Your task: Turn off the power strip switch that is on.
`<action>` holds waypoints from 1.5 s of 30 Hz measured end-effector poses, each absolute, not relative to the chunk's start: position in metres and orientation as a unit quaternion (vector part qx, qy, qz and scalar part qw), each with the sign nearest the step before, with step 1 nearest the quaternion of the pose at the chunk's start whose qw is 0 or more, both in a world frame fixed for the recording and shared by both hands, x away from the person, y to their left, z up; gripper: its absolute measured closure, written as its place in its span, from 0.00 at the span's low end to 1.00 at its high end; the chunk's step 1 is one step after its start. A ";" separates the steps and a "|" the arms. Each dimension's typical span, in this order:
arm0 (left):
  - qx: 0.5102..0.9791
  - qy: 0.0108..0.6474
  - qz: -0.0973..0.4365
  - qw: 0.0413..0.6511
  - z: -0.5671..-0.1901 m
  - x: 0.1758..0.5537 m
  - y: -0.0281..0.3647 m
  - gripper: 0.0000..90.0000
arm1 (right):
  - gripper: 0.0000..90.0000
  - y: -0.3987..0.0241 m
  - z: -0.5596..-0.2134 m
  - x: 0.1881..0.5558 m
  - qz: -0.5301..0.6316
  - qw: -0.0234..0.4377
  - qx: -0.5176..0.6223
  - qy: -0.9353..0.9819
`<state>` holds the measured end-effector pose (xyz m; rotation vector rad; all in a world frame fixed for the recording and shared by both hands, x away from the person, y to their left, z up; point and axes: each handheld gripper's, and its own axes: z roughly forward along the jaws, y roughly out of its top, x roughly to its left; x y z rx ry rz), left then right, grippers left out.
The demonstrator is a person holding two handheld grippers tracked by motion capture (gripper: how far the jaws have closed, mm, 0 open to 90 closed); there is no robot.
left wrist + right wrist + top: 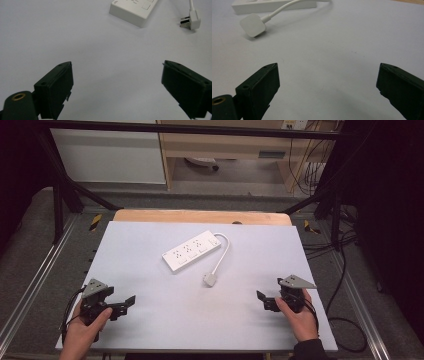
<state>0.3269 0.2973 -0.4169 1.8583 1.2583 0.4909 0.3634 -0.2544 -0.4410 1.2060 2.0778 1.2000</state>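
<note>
Presently, both tools sit at the near edge of the white table top [150,320], apparently a ready position that keeps the middle free. The left gripper [131,300], at roughly seven o'clock on the surface, is held by the person's left hand [85,327] with its jaws spread wide and nothing between them; its own view confirms bare table between the two black jaws. The right gripper [260,296], at about five o'clock in the right hand [300,317], likewise stands wide open and holds nothing. Both point inward toward the centre, which suits an approach from either side. The white power strip [191,251] lies flat just beyond the centre, set on a diagonal with its socket face up, well apart from both tools. Its cable [224,251] leaves the far end at about one o'clock and loops back toward the person, so the plug [209,279] rests near the centre, closer to the right gripper than to the left. The plug appears to lie on its side with pins showing in the left gripper view [191,21], though the exact pin arrangement is hard to make out. Nothing is touched at this moment.
</note>
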 end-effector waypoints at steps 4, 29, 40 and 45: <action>0.742 0.496 0.189 0.409 -0.418 0.327 0.296 0.12 | 0.06 -0.253 -0.442 0.365 0.433 0.223 0.437 0.757; 0.770 0.472 0.171 0.394 -0.414 0.324 0.282 0.13 | 0.05 -0.251 -0.444 0.366 0.417 0.219 0.436 0.767; 0.782 0.465 0.160 0.383 -0.411 0.337 0.269 0.12 | 0.05 -0.247 -0.445 0.367 0.412 0.208 0.436 0.772; 0.784 0.463 0.167 0.379 -0.408 0.351 0.263 0.13 | 0.05 -0.248 -0.446 0.366 0.408 0.206 0.439 0.774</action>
